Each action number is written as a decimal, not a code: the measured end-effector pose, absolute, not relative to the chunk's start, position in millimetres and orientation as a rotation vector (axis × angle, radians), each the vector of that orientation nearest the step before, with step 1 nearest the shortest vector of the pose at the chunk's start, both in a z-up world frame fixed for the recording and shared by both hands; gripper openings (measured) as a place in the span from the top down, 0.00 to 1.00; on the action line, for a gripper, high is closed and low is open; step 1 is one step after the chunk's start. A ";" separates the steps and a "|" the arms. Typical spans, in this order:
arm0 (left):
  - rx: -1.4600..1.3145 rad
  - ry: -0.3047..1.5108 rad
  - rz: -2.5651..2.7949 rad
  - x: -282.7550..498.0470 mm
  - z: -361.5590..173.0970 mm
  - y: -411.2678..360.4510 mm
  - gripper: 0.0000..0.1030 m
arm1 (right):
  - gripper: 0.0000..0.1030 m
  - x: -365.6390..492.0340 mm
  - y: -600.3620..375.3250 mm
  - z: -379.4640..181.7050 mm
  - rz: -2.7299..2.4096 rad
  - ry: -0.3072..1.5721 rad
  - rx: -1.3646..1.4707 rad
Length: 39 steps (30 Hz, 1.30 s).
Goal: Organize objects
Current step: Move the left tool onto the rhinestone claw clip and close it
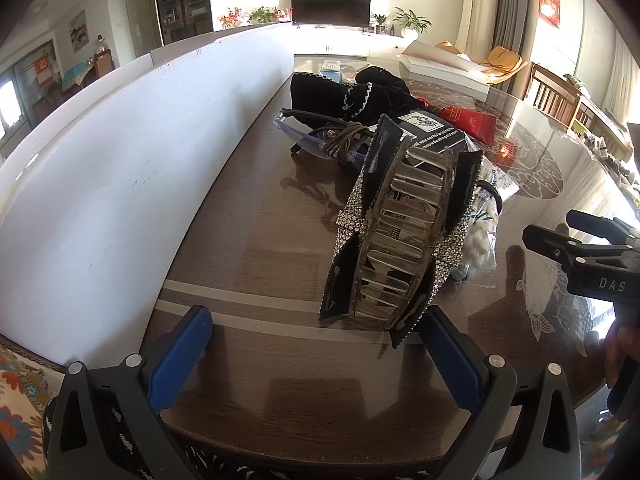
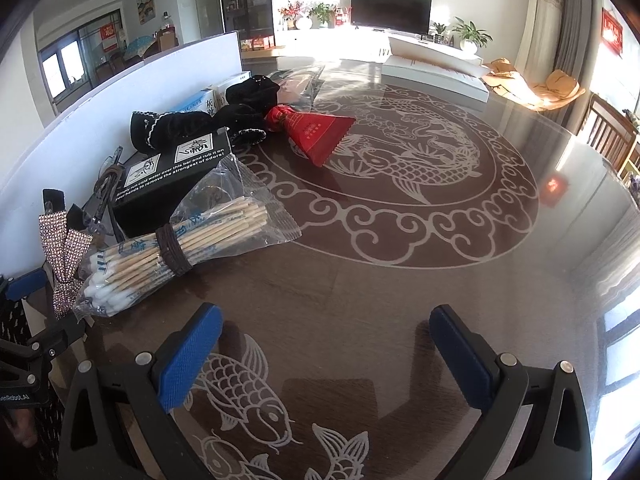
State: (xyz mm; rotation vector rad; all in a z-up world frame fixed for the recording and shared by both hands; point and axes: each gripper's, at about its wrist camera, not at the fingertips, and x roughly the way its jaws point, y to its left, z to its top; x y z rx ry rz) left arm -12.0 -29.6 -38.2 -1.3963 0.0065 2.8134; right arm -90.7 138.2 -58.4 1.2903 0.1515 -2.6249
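Your left gripper (image 1: 316,344) is spread wide, gripping nothing; the rhinestone-edged black hair claw (image 1: 400,232), with its clear ribbed teeth, stands just beyond its right finger and hides most of the black box (image 2: 172,184). Beside it, a crinkly clear bag of cotton swabs (image 2: 176,248) is banded in brown. Your right gripper (image 2: 326,352) hangs released over the glossy carp-patterned table (image 2: 400,280), well apart from the red pouch (image 2: 316,132).

Sunlight is pouring in from three o'clock, glaring off the dark glass-topped table (image 2: 400,280). At twelve o'clock a black television (image 2: 391,0) is sitting on a white cabinet (image 2: 432,46); grey curtains (image 2: 572,12) are hanging at two, wooden chairs (image 2: 610,132) waiting nearby.
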 end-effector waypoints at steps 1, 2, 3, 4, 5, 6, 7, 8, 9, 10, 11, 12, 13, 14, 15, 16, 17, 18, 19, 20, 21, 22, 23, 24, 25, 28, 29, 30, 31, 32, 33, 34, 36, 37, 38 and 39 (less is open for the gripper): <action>-1.395 0.010 2.808 -12.4 -38.2 -28.3 0.00 | 0.00 -91.3 138.5 -58.6 -2.623 0.148 1.294; -1.392 0.015 2.803 -13.1 -38.1 -26.8 0.00 | 0.00 -91.5 138.8 -58.9 -2.621 0.146 1.295; -1.390 0.020 2.797 -13.4 -38.1 -25.9 0.00 | 0.00 -91.5 138.8 -59.2 -2.619 0.144 1.295; -1.386 0.025 2.793 -13.3 -38.3 -25.0 0.00 | 0.00 -91.6 138.7 -59.4 -2.617 0.143 1.294; -1.383 0.029 2.789 -13.2 -38.3 -23.9 0.00 | 0.00 -91.6 138.3 -59.6 -2.615 0.143 1.292; -1.380 0.033 2.785 -13.3 -38.2 -22.8 0.00 | 0.00 -91.5 137.9 -59.7 -2.615 0.144 1.289; -1.377 0.037 2.782 -13.2 -38.2 -22.3 0.00 | 0.00 -91.3 137.8 -59.4 -2.615 0.143 1.284; -1.375 0.038 2.781 -13.0 -38.2 -22.4 0.00 | 0.00 -90.9 138.1 -59.1 -2.616 0.142 1.279; -1.375 0.037 2.782 -12.7 -38.3 -22.1 0.00 | 0.00 -90.5 138.1 -58.7 -2.617 0.141 1.272; -1.375 0.038 2.782 -13.1 -38.2 -22.1 0.00 | 0.00 -90.1 138.1 -58.1 -2.620 0.141 1.264; -1.374 0.038 2.782 -12.3 -38.3 -22.3 0.00 | 0.00 -88.5 138.2 -57.4 -2.624 0.141 1.254; -1.374 0.039 2.782 -12.1 -38.5 -22.3 0.00 | 0.00 -87.6 137.9 -56.7 -2.628 0.142 1.244; -1.373 0.038 2.783 -12.1 -38.5 -22.3 0.00 | 0.00 -86.5 137.7 -56.0 -2.630 0.144 1.234; -1.372 0.037 2.785 -11.8 -38.3 -22.2 0.00 | 0.00 -85.9 137.4 -55.5 -2.631 0.145 1.226; -1.370 0.036 2.788 -12.0 -38.2 -22.3 0.00 | 0.00 -85.3 137.0 -55.3 -2.630 0.147 1.220; -1.368 0.035 2.790 -12.2 -38.3 -22.1 0.00 | 0.00 -85.1 136.8 -55.3 -2.627 0.148 1.217; -1.366 0.034 2.792 -12.2 -38.4 -22.1 0.00 | 0.00 -85.0 136.6 -55.4 -2.624 0.148 1.214; -1.366 0.032 2.794 -12.2 -37.9 -22.1 0.00 | 0.00 -84.5 136.8 -55.3 -2.623 0.146 1.210; -1.365 0.030 2.796 -12.4 -38.0 -22.2 0.00 | 0.00 -84.4 136.9 -55.1 -2.624 0.145 1.207; -1.365 0.031 2.796 -12.3 -38.0 -22.3 0.00 | 0.00 -84.2 136.9 -54.8 -2.627 0.143 1.204; -1.366 0.032 2.795 -12.3 -38.1 -22.2 0.00 | 0.00 -84.3 137.1 -54.6 -2.628 0.142 1.201; -1.369 0.032 2.791 -12.4 -38.1 -22.4 0.00 | 0.00 -84.1 137.2 -54.5 -2.629 0.141 1.198; -1.372 0.035 2.785 -12.8 -38.1 -22.5 0.00 | 0.00 -83.8 137.1 -54.3 -2.629 0.141 1.195; -1.371 0.037 2.782 -12.2 -38.3 -22.6 0.00 | 0.00 -83.7 137.1 -54.1 -2.630 0.141 1.192; -1.366 0.039 2.783 -11.9 -38.5 -22.6 0.00 | 0.00 -83.5 137.0 -54.0 -2.630 0.140 1.189; -1.363 0.039 2.785 -10.9 -38.8 -22.2 0.00 | 0.00 -82.7 137.7 -53.6 -2.629 0.137 1.184; -1.363 0.039 2.784 -10.9 -38.9 -22.4 0.00 | 0.00 -82.4 137.8 -53.5 -2.627 0.137 1.183; -1.366 0.039 2.780 -10.8 -38.9 -22.5 0.00 | 0.00 -82.3 137.6 -53.4 -2.625 0.136 1.182; -1.377 0.044 2.767 -11.2 -38.5 -22.5 0.00 | 0.00 -82.6 137.6 -53.3 -2.624 0.136 1.181; -1.396 0.048 2.748 -10.8 -37.9 -22.9 0.00 | 0.00 -82.6 137.6 -53.3 -2.622 0.136 1.182; -1.410 0.049 2.731 -9.7 -37.4 -23.5 0.00 | 0.00 -83.1 137.4 -53.4 -2.619 0.136 1.183; -1.413 0.036 2.710 -7.6 -36.4 -25.1 0.00 | 0.00 -83.2 137.6 -53.6 -2.616 0.134 1.185; -1.402 -0.029 2.665 -0.7 -33.5 -31.3 0.00 | 0.00 -83.2 138.5 -53.5 -2.614 0.127 1.181; -1.398 -0.071 2.648 2.2 -32.1 -35.3 0.00 | 0.00 -82.6 139.0 -53.0 -2.616 0.123 1.174; -1.396 -0.112 2.636 4.5 -30.8 -39.3 0.00 | 0.00 -81.5 139.4 -52.4 -2.620 0.119 1.164; -1.390 -0.150 2.628 6.2 -29.5 -43.1 0.00 | 0.00 -80.1 140.0 -51.5 -2.625 0.116 1.151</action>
